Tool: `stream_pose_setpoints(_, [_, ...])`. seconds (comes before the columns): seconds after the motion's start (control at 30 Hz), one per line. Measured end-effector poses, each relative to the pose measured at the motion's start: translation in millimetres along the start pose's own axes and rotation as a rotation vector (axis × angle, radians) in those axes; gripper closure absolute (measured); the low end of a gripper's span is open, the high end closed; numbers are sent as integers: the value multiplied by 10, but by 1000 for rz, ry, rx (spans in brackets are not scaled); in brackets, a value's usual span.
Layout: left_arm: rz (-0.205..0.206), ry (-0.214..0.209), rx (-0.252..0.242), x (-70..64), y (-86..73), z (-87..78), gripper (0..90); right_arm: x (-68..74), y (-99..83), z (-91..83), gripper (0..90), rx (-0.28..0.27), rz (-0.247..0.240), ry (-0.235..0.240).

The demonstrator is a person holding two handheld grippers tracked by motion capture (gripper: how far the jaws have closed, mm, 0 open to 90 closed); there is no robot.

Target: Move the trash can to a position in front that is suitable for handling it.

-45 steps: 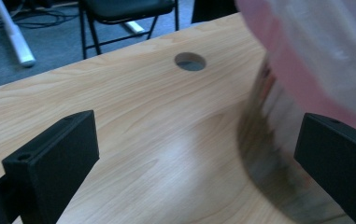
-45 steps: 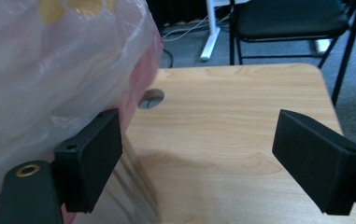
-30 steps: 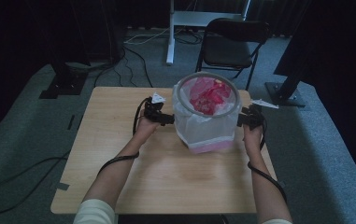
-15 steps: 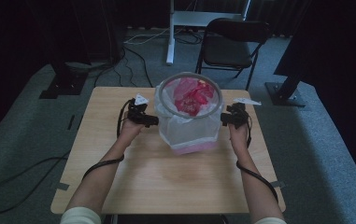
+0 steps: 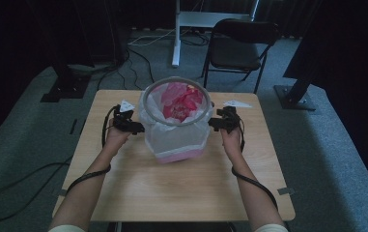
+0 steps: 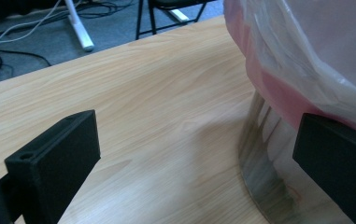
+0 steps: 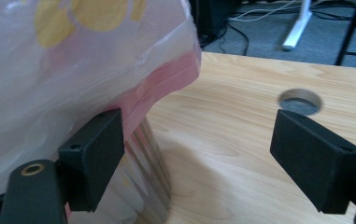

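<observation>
While jaws gape, both hands [image 5: 115,137] flank bin [image 5: 176,126].

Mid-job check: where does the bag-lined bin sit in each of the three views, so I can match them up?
High view: the bag-lined bin stands at the table's middle, between the left tongs and right tongs.
Left gripper view: its side fills the right, beside one open jaw.
Right gripper view: its side fills the left, beside one open jaw.
Shared landmark: the pink bag edge hanging low on the bin.
</observation>
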State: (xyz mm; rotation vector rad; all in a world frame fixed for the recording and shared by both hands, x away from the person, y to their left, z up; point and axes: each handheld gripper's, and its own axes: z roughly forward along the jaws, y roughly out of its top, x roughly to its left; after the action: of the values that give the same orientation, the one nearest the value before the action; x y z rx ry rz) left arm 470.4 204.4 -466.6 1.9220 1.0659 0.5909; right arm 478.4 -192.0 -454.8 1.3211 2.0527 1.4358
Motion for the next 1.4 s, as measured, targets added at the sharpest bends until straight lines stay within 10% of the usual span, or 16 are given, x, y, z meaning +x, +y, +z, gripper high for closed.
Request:
stream_pose_setpoints(0.23, [-22,15,-7,107,-45,-37,5,103,71,94,131,20,-94,15])
stream_pose_setpoints(0.43, [-37,6,-5,135,-13,23,5,42,154,231,131,32,-46,-24])
stream_pose_setpoints(0.77, [-19,5,5,120,9,-7,33,-17,132,257,158,43,-4,108])
stream_pose_setpoints(1.4, [-13,-6,18,80,-145,-296,37,248,-48,102,162,57,-24,181])
